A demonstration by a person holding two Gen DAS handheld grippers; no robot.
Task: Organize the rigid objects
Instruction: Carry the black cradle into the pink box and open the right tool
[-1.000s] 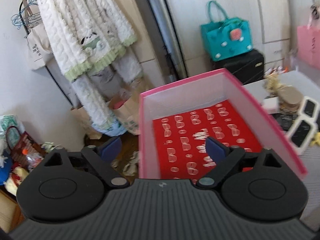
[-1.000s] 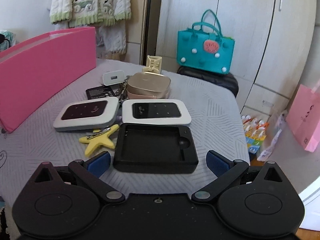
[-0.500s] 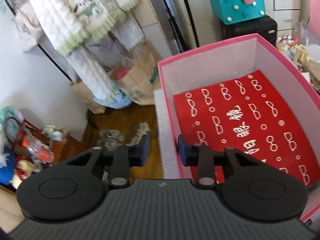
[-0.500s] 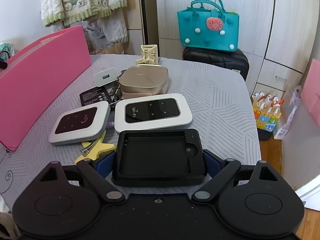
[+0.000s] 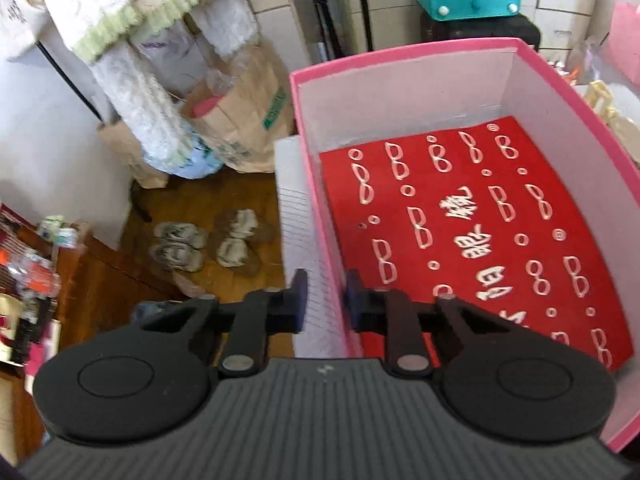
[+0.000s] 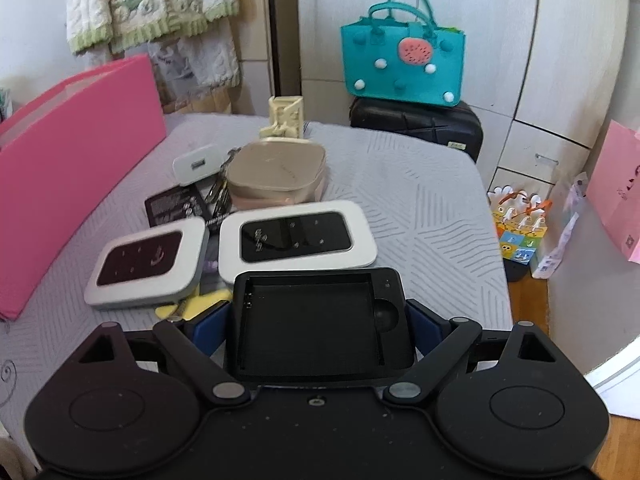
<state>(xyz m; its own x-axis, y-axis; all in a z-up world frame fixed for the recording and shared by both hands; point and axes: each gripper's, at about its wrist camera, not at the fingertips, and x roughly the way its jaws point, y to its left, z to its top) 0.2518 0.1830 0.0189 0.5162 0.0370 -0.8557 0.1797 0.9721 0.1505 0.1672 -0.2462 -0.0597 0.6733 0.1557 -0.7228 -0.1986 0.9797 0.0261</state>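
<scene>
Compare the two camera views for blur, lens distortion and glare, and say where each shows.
Left wrist view: motion blur smears the shoes and the shelf clutter at the left edge; the pink box bows outward. Right wrist view: sharper; the cupboard door curves towards the frame edge, dark corners show, and window light glares on the white router.

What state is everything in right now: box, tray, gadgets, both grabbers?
Pink box: open on top, only a red patterned liner inside.
Left gripper: has just been closing, now pinches the box wall.
Right gripper: has just been closing, pads on the tray's sides.
Black tray: empty, gripped.
White gadgets: flat, screens dark.
</scene>
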